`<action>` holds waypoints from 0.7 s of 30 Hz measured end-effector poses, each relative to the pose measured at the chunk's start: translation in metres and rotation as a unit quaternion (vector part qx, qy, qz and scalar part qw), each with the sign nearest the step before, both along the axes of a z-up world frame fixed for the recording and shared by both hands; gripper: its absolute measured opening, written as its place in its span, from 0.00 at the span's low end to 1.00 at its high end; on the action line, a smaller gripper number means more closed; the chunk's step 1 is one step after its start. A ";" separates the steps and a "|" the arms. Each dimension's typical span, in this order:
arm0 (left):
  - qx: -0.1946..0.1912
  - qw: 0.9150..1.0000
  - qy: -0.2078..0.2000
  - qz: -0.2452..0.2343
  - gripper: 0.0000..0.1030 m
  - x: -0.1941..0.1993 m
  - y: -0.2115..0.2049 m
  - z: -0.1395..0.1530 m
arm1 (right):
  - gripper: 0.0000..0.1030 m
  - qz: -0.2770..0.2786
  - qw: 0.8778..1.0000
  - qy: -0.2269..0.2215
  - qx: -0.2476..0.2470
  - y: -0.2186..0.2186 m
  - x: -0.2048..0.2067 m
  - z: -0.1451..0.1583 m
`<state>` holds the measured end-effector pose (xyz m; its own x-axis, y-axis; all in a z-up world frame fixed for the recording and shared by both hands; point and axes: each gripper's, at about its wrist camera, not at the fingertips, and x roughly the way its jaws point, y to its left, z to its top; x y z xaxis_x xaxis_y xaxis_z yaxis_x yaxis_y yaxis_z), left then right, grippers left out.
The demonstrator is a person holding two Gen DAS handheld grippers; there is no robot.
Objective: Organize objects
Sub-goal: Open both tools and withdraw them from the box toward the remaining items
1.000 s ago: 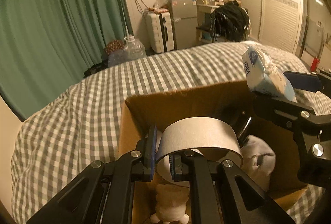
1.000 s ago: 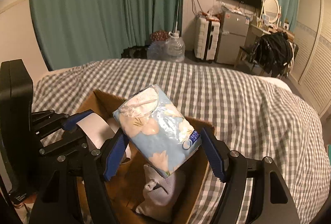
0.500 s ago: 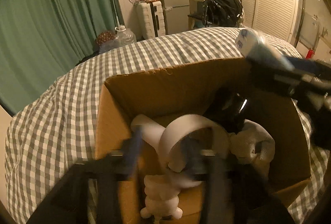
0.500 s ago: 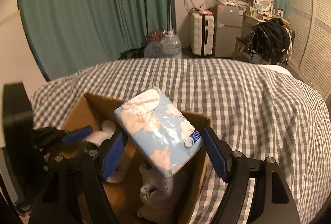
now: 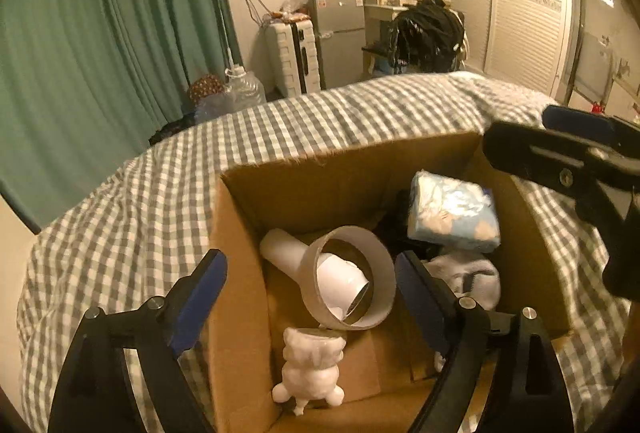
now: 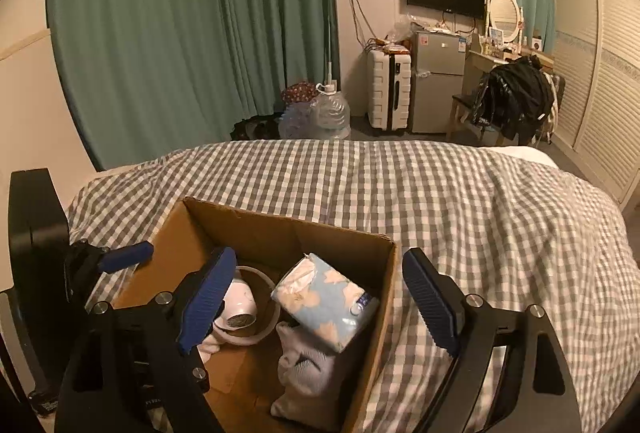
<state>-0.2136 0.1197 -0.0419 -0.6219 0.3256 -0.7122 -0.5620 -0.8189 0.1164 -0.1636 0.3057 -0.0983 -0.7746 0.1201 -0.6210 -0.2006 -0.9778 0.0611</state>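
Left wrist view: cardboard box (image 5: 240, 253) sits on the checked bedspread (image 5: 120, 217). Inside: tape roll (image 5: 347, 277) propped on edge near the box middle, leaning on a white tube-shaped thing (image 5: 288, 253) that pokes through it; white figurine (image 5: 312, 365) at the near wall; tissue pack (image 5: 454, 213) on the right, resting on a grey cloth bundle (image 5: 468, 277). Left gripper (image 5: 312, 297) is spread wide w/ nothing between the pads, hanging over the box, left finger outside the box's left wall, right finger inside. Risk: the roll is only balanced on edge, so a nudge from the right finger as it lifts out could prob tip or roll it. The finger straddling the wall could also snag the cardboard and drag the box.

Right wrist view: right gripper (image 6: 316, 305) also released, jaws far apart, empty, above the box's right side; its right finger is out over the bedspread, left finger over the box interior. Tissue pack (image 6: 326, 303) lies tilted, just under the jaws, on the cloth bundle (image 6: 304, 369), against the right wall. Risk: pack sits on soft, uneven cloth near the rim, so it could slide or flop if bumped. Tape roll (image 6: 256, 309) shows left of it. No loose items visible on the bed; the packing looks about done.
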 end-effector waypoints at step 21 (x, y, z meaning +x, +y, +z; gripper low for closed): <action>0.077 0.990 0.107 0.042 0.99 0.099 -0.094 0.128 | 0.83 -0.003 0.996 0.071 0.049 -0.069 0.131 0.120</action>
<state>-0.1148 0.0260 0.0861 -0.7823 0.3609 -0.5076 -0.4671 -0.8791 0.0949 -0.0322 0.2363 0.0218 -0.8530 0.1804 -0.4898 -0.2030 -0.9791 -0.0070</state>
